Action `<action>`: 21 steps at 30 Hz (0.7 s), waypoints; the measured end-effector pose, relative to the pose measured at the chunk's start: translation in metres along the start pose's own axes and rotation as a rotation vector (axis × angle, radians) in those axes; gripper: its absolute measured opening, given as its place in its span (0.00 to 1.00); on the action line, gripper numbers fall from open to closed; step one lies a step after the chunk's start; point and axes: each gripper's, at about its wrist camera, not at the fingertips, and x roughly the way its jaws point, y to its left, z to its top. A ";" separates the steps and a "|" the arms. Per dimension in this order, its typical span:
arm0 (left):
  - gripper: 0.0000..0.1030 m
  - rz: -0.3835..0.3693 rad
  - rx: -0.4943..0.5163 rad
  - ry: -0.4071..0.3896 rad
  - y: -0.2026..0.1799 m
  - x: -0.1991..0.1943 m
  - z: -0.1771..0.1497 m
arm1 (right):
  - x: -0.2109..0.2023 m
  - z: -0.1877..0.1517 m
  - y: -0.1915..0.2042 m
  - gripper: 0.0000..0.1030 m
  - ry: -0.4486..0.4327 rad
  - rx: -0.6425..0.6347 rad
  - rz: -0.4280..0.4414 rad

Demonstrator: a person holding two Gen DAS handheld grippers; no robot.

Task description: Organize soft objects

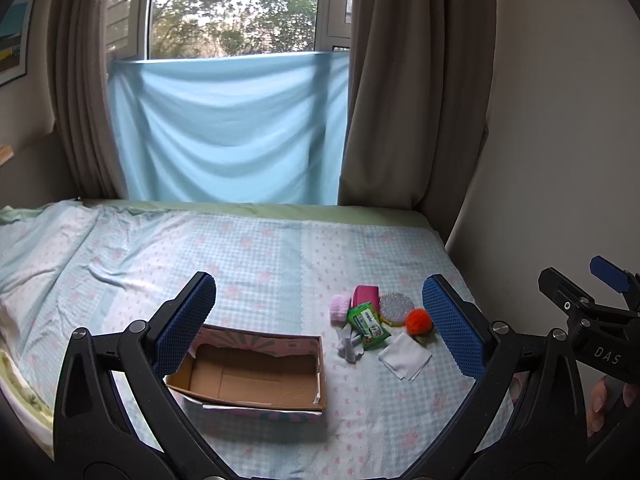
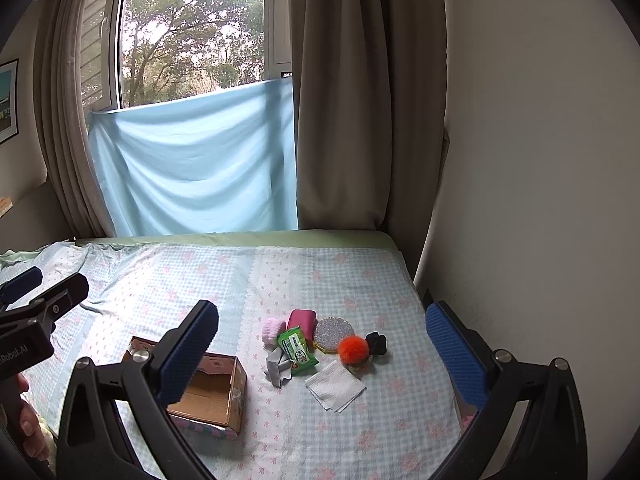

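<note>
An open cardboard box (image 1: 256, 376) (image 2: 212, 392) lies on the bed, empty inside. To its right sits a cluster of small things: a pink fluffy roll (image 1: 339, 307) (image 2: 273, 330), a pink pouch (image 1: 365, 294) (image 2: 302, 319), a green wipes pack (image 1: 368, 325) (image 2: 298, 350), a glittery round pad (image 1: 396, 307) (image 2: 331, 332), an orange pompom (image 1: 419, 321) (image 2: 353, 349), a black scrunchie (image 2: 377, 342), a white folded cloth (image 1: 404, 356) (image 2: 335, 386) and a grey-white cloth (image 1: 349, 346) (image 2: 276, 366). My left gripper (image 1: 316, 320) is open above the bed, empty. My right gripper (image 2: 320, 344) is open and empty too.
The bed (image 1: 160, 248) has a checked blue-and-pink sheet. A wall (image 2: 540, 160) runs along its right side. A window with brown curtains (image 1: 416, 80) and a light blue cloth (image 1: 228, 128) stands behind the bed. The right gripper shows at the left view's right edge (image 1: 592, 304).
</note>
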 end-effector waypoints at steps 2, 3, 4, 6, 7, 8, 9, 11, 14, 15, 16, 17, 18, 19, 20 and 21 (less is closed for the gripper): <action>1.00 -0.014 -0.008 0.031 0.005 0.009 0.002 | 0.006 0.000 -0.001 1.00 0.013 0.009 0.000; 1.00 -0.017 -0.010 0.049 0.007 0.016 0.003 | 0.010 -0.001 -0.002 1.00 0.019 0.014 -0.004; 1.00 -0.024 -0.013 0.068 0.009 0.024 0.004 | 0.014 -0.002 -0.003 1.00 0.027 0.021 -0.012; 1.00 -0.049 -0.022 0.114 0.013 0.047 0.005 | 0.028 -0.006 -0.008 1.00 0.058 0.044 -0.032; 1.00 -0.062 -0.027 0.137 0.014 0.059 0.005 | 0.036 -0.009 -0.011 1.00 0.075 0.061 -0.041; 1.00 -0.075 -0.029 0.163 0.015 0.074 0.005 | 0.044 -0.012 -0.016 1.00 0.089 0.077 -0.050; 1.00 -0.080 -0.028 0.185 0.015 0.088 0.004 | 0.053 -0.016 -0.020 1.00 0.103 0.094 -0.061; 0.99 -0.088 -0.017 0.230 0.011 0.119 0.002 | 0.074 -0.023 -0.030 1.00 0.136 0.124 -0.081; 1.00 -0.102 -0.017 0.303 0.004 0.169 -0.005 | 0.110 -0.033 -0.044 1.00 0.191 0.154 -0.102; 0.99 -0.108 -0.023 0.330 0.002 0.188 -0.008 | 0.123 -0.036 -0.049 1.00 0.209 0.163 -0.108; 0.99 -0.112 -0.029 0.359 0.000 0.206 -0.011 | 0.137 -0.040 -0.053 1.00 0.230 0.173 -0.112; 0.99 -0.116 -0.035 0.387 -0.001 0.225 -0.014 | 0.151 -0.044 -0.057 1.00 0.251 0.184 -0.115; 0.99 -0.120 -0.041 0.413 -0.003 0.244 -0.017 | 0.165 -0.048 -0.062 1.00 0.272 0.194 -0.115; 0.99 -0.122 -0.045 0.439 -0.004 0.264 -0.020 | 0.180 -0.052 -0.065 1.00 0.292 0.206 -0.116; 0.99 -0.123 -0.044 0.466 -0.005 0.284 -0.024 | 0.196 -0.058 -0.069 1.00 0.314 0.216 -0.119; 0.99 -0.123 -0.041 0.492 -0.007 0.304 -0.028 | 0.210 -0.062 -0.072 1.00 0.333 0.227 -0.118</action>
